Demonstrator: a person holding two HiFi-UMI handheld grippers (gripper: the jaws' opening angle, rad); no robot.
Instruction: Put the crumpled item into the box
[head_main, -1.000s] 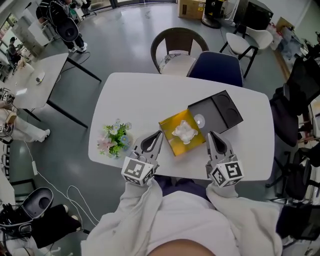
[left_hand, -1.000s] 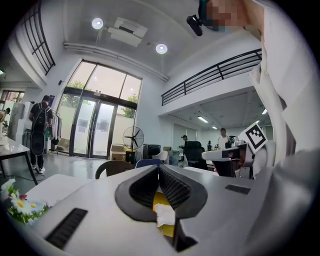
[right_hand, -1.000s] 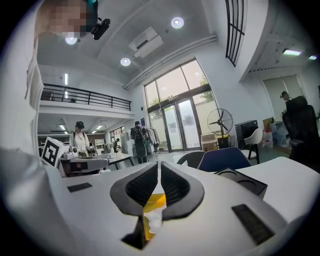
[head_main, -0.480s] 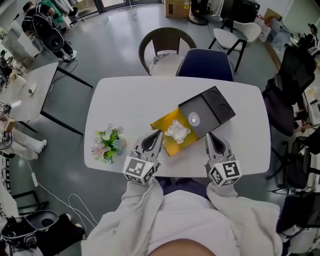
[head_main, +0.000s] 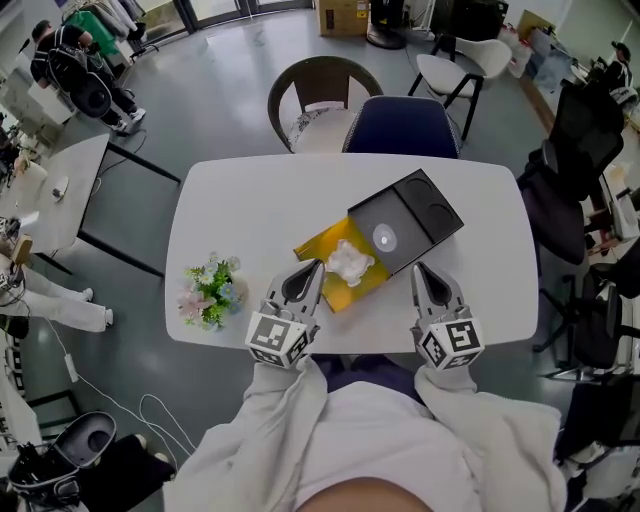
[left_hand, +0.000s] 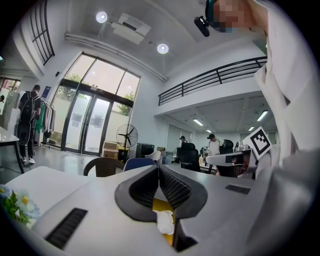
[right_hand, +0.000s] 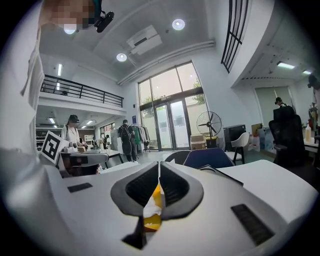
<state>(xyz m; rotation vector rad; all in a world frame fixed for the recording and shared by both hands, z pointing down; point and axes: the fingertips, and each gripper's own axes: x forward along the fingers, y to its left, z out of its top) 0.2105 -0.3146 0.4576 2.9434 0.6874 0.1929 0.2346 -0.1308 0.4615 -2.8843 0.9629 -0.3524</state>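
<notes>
The white crumpled item (head_main: 348, 262) lies on a yellow tray (head_main: 318, 248) in the middle of the white table (head_main: 240, 210). Touching the tray's far right side is an open black box (head_main: 420, 212) with compartments. My left gripper (head_main: 318, 266) hovers at the tray's near left corner, shut and empty. My right gripper (head_main: 420, 268) is over the table's near edge, to the right of the tray, also shut and empty. In the left gripper view the crumpled item (left_hand: 165, 222) shows just below the closed left gripper (left_hand: 159, 167). The right gripper view shows the yellow tray (right_hand: 150, 223) under the closed right gripper (right_hand: 159, 164).
A small bunch of flowers (head_main: 210, 295) stands at the table's near left. A brown chair (head_main: 318, 95) and a blue chair (head_main: 402, 125) are pushed in at the far side. Black office chairs (head_main: 570, 150) crowd the right.
Both grippers have edged forward over the table's near edge toward the yellow tray. The head view has shifted, so the table sits further left in the picture. The jaws stay shut.
</notes>
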